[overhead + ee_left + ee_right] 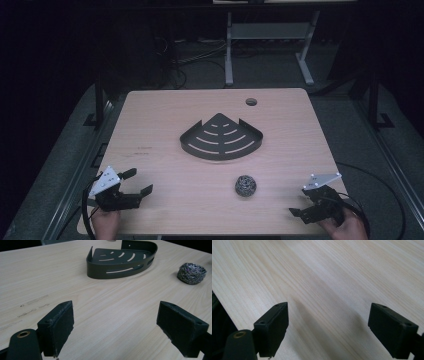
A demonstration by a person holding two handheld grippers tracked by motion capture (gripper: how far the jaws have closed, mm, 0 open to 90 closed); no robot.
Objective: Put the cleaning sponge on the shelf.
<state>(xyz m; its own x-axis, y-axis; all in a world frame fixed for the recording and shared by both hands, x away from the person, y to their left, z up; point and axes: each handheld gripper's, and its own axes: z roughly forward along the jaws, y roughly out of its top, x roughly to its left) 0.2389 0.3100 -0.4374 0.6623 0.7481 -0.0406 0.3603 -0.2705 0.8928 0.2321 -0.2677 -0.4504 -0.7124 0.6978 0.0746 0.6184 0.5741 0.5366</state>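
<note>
Nothing looks begun: the round steel-wool scouring ball (pixel 245 185) lies on the light wooden counter (pixel 150 120), just in front of the empty dark slotted metal corner caddy (pixel 221 137). Left hand-held gripper (pixel 137 181) and right hand-held gripper (pixel 300 201) rest apart-jawed, holding nothing, at the near corners

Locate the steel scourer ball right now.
In the high view, the steel scourer ball sits on the table, right of centre, just in front of the black corner tray, apart from it.
</note>
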